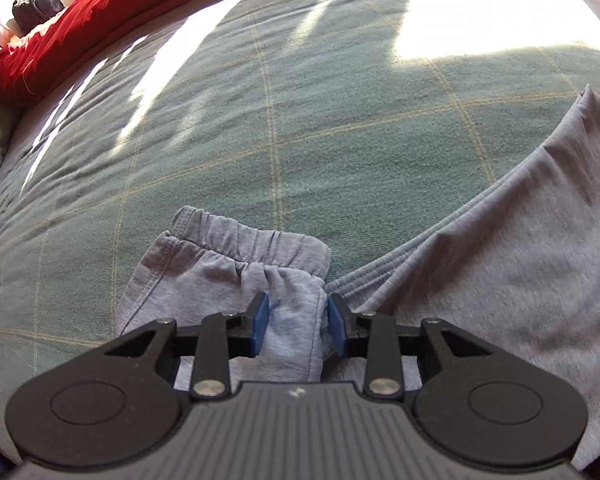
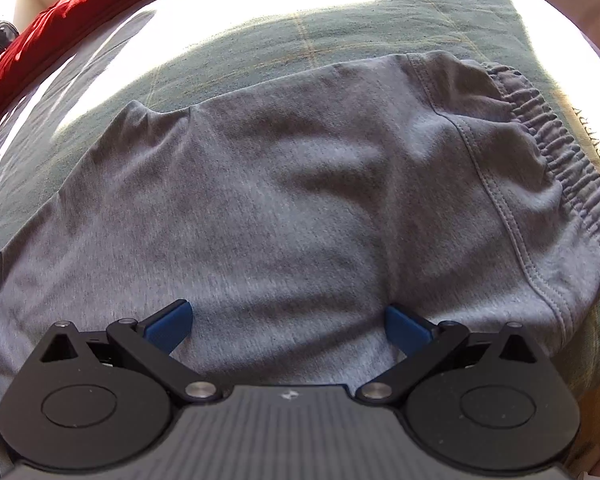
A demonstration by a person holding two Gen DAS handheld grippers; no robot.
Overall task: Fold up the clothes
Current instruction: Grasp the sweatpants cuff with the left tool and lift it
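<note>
A grey jersey garment (image 2: pixel 300 184) lies spread on the bed, its gathered elastic waistband (image 2: pixel 560 148) at the right. In the left wrist view a narrow end with an elastic cuff (image 1: pixel 228 248) lies folded beside the garment's main part (image 1: pixel 480 260). My left gripper (image 1: pixel 296 316) points steeply down, and its blue pads (image 1: pixel 260 316) press a bunch of this cuffed end from both sides. My right gripper (image 2: pixel 288 324) hovers over the near middle of the garment. Its jaws stand wide apart with flat cloth below them and nothing pinched.
The bed has a green checked cover (image 1: pixel 300 120) with bright patches of sunlight. A red cushion or blanket (image 1: pixel 80 20) runs along the far left edge, and a dark bundle (image 1: pixel 36 4) sits behind it. The bed's right edge (image 2: pixel 596 320) is close to the waistband.
</note>
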